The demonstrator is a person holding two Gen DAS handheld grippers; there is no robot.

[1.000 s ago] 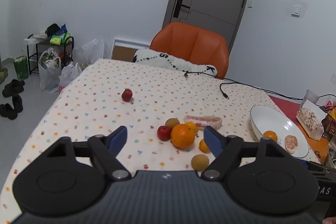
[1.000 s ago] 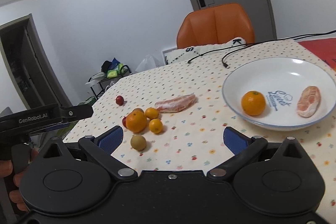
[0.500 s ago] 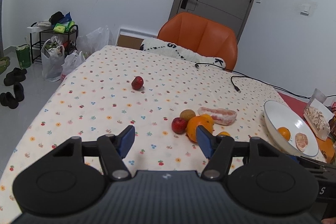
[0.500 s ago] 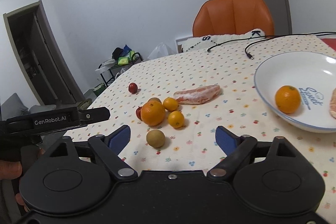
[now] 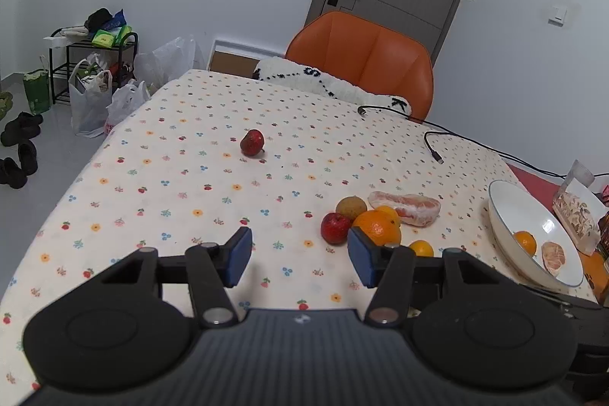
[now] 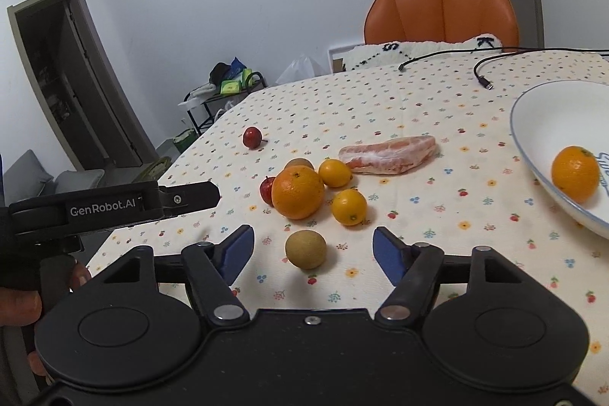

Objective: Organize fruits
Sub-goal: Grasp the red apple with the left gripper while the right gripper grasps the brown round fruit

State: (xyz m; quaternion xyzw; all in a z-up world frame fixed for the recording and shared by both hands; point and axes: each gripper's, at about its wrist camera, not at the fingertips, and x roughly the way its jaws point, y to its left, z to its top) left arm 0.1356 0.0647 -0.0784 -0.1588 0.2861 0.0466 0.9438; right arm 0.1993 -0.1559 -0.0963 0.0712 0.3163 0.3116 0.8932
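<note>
While both hand-held tools come in over the flowered tablecloth [image 5: 160,155], their jaws have just been narrowing. L gripper [image 5: 300,255]: jaws part-open, nothing between the pads, only cloth; it has slid leftward since a sec ago, when the fruit pile sat in its gap, so the big orange [image 5: 377,226] and red apple [image 5: 335,227] now lie just off its right pad. R gripper [image 6: 311,252]: jaws also part-open, no contact seen; the brown round fruit [image 6: 305,249] sits in the gap btw. the pads, apart from both, whereas a sec ago the tool pointed more toward the plate and the jaws stood far wider.

Fruit layout, R view: big orange centre of the cluster, two small oranges [image 6: 348,206] beside it, a second brown fruit [image 6: 299,163] behind it, the apple at its left, peeled citrus segment [image 6: 388,155] beyond. A lone red fruit [image 5: 252,142] lies well apart, mid-table. White plate [image 6: 533,109] at right already holds one orange [image 6: 574,173] and, in the L view, a peeled piece [image 5: 553,255].

Reading: R tool looks lined up for a grab on the brown fruit, w/ closing under way; L tool seems bound for the lone red fruit. Most fruit is not yet on the plate, so the task is early.
</note>
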